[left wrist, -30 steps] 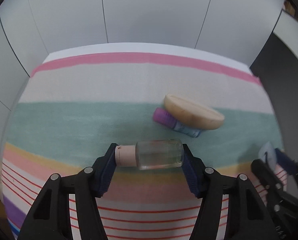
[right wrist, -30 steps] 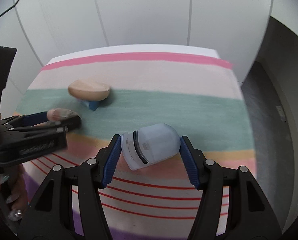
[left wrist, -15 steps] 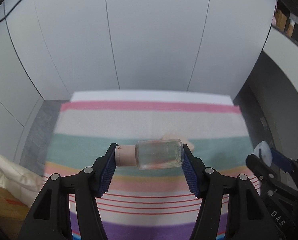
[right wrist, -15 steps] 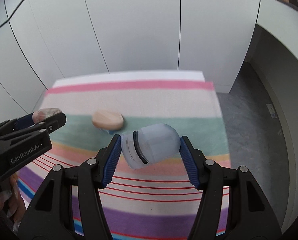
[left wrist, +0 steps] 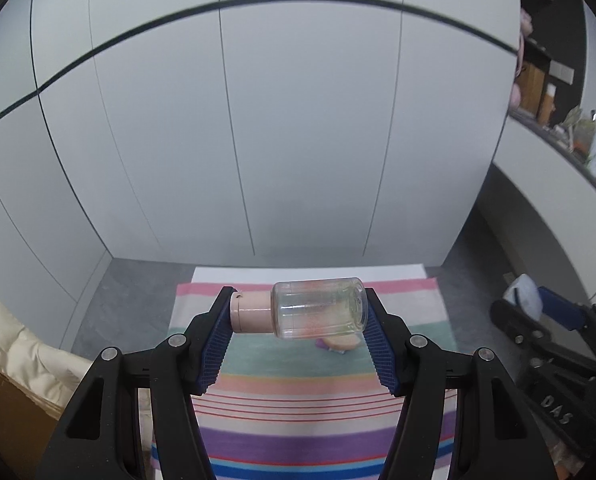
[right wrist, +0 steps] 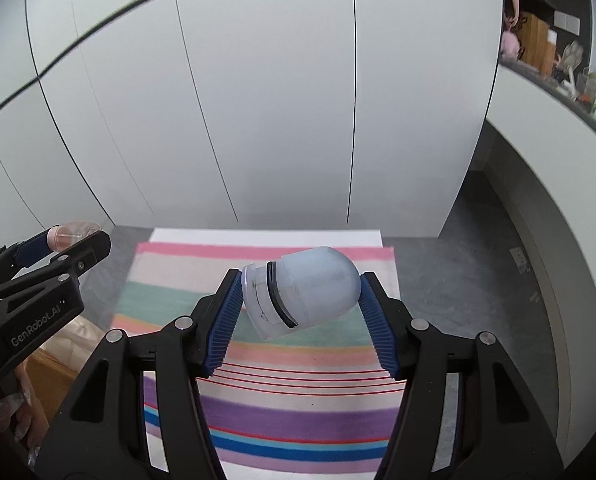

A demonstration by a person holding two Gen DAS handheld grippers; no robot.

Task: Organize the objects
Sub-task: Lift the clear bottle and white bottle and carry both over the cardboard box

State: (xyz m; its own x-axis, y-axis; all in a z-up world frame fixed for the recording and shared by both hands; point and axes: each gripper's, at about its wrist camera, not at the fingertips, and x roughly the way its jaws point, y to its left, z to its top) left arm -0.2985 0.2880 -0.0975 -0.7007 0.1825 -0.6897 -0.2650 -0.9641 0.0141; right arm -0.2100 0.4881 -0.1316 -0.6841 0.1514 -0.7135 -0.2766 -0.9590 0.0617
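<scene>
The left gripper [left wrist: 298,320] is held high above the striped cloth, its black arms spread in a V and its two blue ribbed pads [left wrist: 213,350] pressed against the ends of a clear bottle [left wrist: 318,307] lying crosswise between them; seen from the right wrist view it sits off to the left, level and well apart; the right gripper [right wrist: 298,300] is raised likewise, its blue pads [right wrist: 378,320] clamping a tilted pale blue capsule-shaped container [right wrist: 302,292] at both sides.

From both wrist cameras I look forward along the fingers, from high and far down on the same striped cloth [left wrist: 306,432] and white wall panels [right wrist: 277,100].
</scene>
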